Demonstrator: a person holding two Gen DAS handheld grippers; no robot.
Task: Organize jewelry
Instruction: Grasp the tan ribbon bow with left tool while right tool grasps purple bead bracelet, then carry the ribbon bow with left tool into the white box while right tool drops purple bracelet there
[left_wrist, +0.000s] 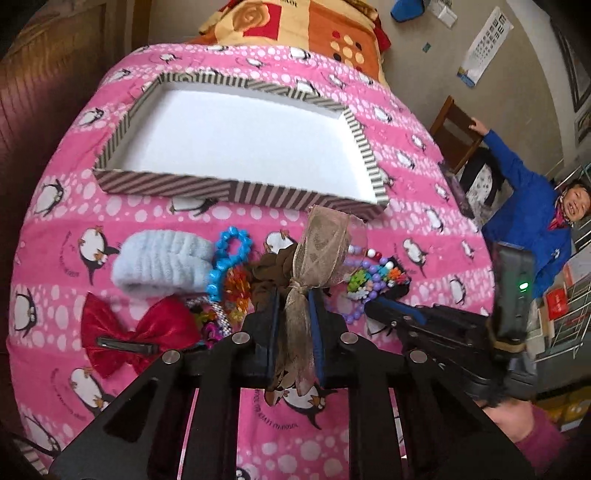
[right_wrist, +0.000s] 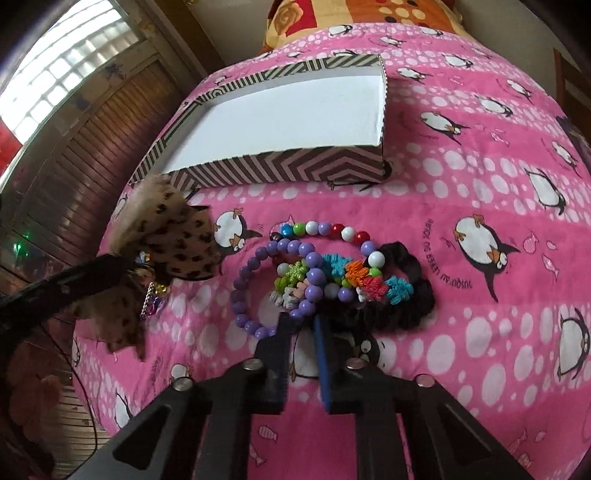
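A sheer tan ribbon bow (left_wrist: 314, 258) with dark leopard spots is clamped at its knot in the left gripper (left_wrist: 293, 314), whose jaws are drawn in tight on the fabric; its loops fan up above the fingertips and its tails hang down between the fingers. In the right wrist view the same bow (right_wrist: 173, 236) is lifted clear of the pink penguin-print blanket (right_wrist: 461, 184), with a small beaded charm dangling under it.

The right gripper (right_wrist: 301, 325) is nearly closed, its tips at the lower curve of a purple bead bracelet (right_wrist: 258, 291); whether the pads actually pinch a bead cannot be told. Touching that bracelet lie a multicoloured bead bracelet (right_wrist: 325, 229), a band of bright knitted flowers (right_wrist: 354, 277) and a black scrunchie (right_wrist: 413, 291).

Left of the held bow are a pale blue fluffy band (left_wrist: 162, 264), a blue bead bracelet (left_wrist: 225, 258) and a red satin bow clip (left_wrist: 136, 332). Beyond stands the chevron-striped box (left_wrist: 166, 184), its white inside bare.
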